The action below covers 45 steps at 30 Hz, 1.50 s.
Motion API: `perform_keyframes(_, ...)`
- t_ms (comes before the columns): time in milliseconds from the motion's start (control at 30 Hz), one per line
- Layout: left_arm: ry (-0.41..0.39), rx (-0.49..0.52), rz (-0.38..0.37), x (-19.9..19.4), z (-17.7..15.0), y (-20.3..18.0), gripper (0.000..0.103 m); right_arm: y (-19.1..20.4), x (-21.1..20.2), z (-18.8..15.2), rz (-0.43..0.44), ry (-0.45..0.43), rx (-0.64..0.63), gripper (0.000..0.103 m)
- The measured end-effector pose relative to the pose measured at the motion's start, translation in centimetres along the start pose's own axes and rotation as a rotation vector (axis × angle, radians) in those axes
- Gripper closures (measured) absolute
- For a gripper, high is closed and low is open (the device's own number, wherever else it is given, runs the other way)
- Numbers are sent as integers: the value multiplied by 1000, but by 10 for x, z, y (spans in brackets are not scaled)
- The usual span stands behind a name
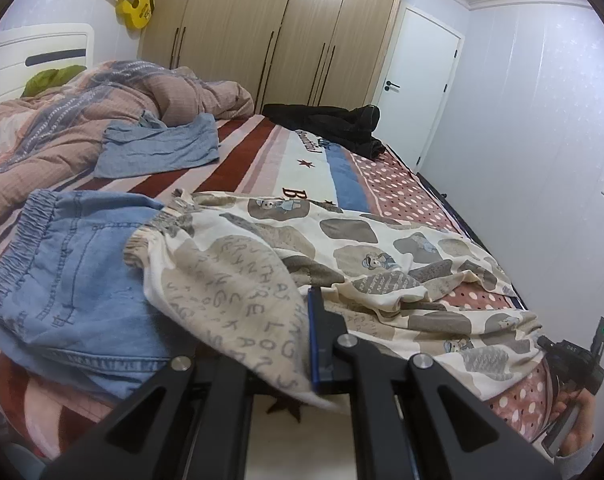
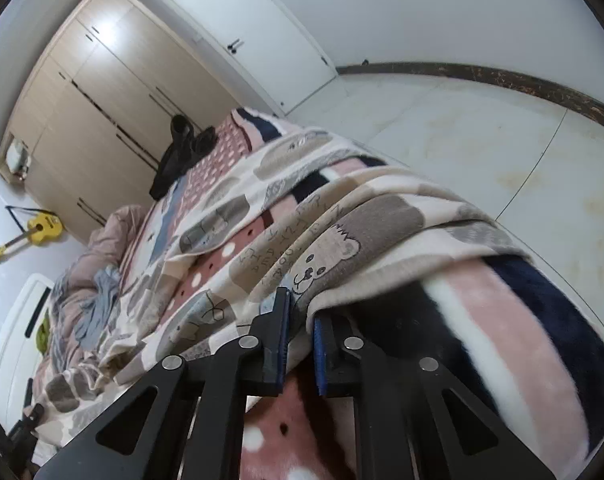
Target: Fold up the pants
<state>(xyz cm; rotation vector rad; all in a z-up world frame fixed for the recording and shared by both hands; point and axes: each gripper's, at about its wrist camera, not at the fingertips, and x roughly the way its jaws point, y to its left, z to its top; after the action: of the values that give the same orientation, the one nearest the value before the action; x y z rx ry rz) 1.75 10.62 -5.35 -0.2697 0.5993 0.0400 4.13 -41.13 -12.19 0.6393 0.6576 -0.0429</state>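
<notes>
Cream pants (image 1: 341,256) with grey patches and bear prints lie spread across the bed. In the left wrist view my left gripper (image 1: 302,344) is shut on the pants near the waistband side; the cloth drapes over and hides its left finger. In the right wrist view my right gripper (image 2: 300,320) is shut on a leg end of the same pants (image 2: 341,240) at the bed's edge, the cloth pinched between the blue pads.
Blue denim shorts (image 1: 74,264) lie under the waistband at left. A blue-grey garment (image 1: 158,148), a pink quilt (image 1: 62,120) and black clothes (image 1: 325,124) lie farther back. The striped, dotted blanket (image 1: 397,188) covers the bed. Wardrobe, door and floor (image 2: 481,140) lie beyond.
</notes>
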Motion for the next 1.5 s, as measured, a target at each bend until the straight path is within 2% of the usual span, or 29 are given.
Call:
perform_keyframes(200, -3, 15, 0, -8, 0, -1, 99, -1, -37, -4, -14, -42, -41, 99)
perform_keyframes(300, 0, 23, 7, -11, -2, -2, 99, -4, -49, -4, 2, -30, -45, 99)
perform_keyframes(467, 5, 42, 18, -15, 0, 1, 99, 5, -59, -4, -10, 8, -141, 99)
perform_keyframes(567, 10, 76, 14, -14, 11, -2, 99, 15, -59, 7, 0, 39, -210, 99)
perform_keyframes(700, 38, 131, 16, 1, 46, -8, 99, 45, -44, 45, 20, 109, -352, 99)
perform_keyframes(833, 95, 194, 24, 37, 93, -16, 98, 81, -11, 93, 1, 195, -482, 99)
perform_keyframes(967, 211, 237, 59, 107, 135, -22, 97, 113, 35, 138, -65, 262, -549, 99)
perform_keyframes(1033, 274, 242, 92, 150, 149, -20, 97, 129, 65, 159, -100, 285, -576, 99)
perform_keyframes(1133, 326, 226, 135, 195, 160, -13, 97, 151, 108, 175, -156, 311, -615, 99)
perform_keyframes(1267, 393, 243, 210, 257, 164, -1, 96, 171, 165, 182, -228, 342, -665, 99)
perform_keyframes(1400, 460, 197, 221, 297, 157, 11, 96, 171, 211, 170, -273, 370, -669, 99)
perform_keyframes(1467, 481, 191, 222, 303, 156, 12, 89, 167, 228, 162, -287, 380, -666, 97)
perform_keyframes(1500, 483, 196, 220, 303, 156, 10, 74, 163, 234, 159, -289, 384, -663, 90)
